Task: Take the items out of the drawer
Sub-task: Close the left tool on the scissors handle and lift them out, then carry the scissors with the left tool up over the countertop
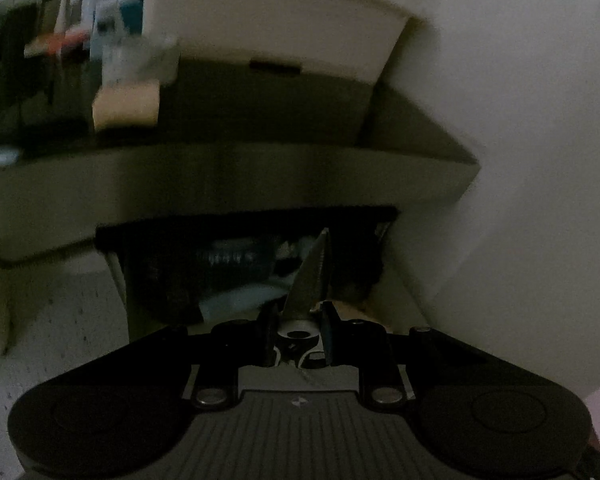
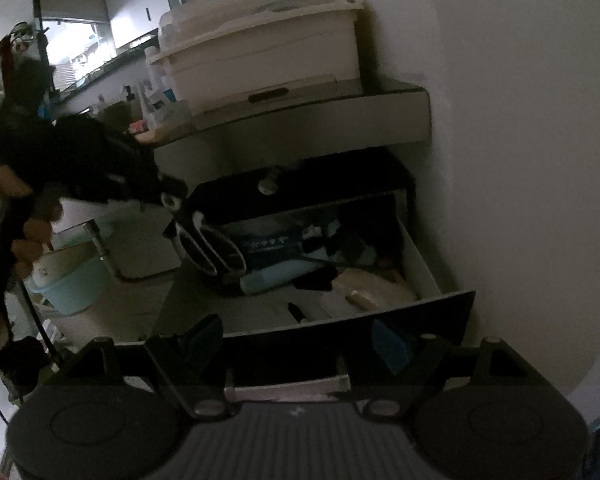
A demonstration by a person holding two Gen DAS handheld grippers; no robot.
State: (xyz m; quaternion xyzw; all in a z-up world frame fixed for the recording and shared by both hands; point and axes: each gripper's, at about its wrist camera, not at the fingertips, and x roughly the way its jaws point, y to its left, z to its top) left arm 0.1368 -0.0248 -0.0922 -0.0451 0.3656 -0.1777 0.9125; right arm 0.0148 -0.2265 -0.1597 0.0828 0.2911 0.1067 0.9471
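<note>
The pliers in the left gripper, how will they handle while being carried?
The pliers look like rigid metal, so probably stiff and heavy for their size. The left gripper clamps them near the pivot, nose pointing forward, so they could swivel or slip on the smooth steel. Their handles hang loose below, which may swing.

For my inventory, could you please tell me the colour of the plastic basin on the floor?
Light blue basin, clearest in the right wrist view.
</note>
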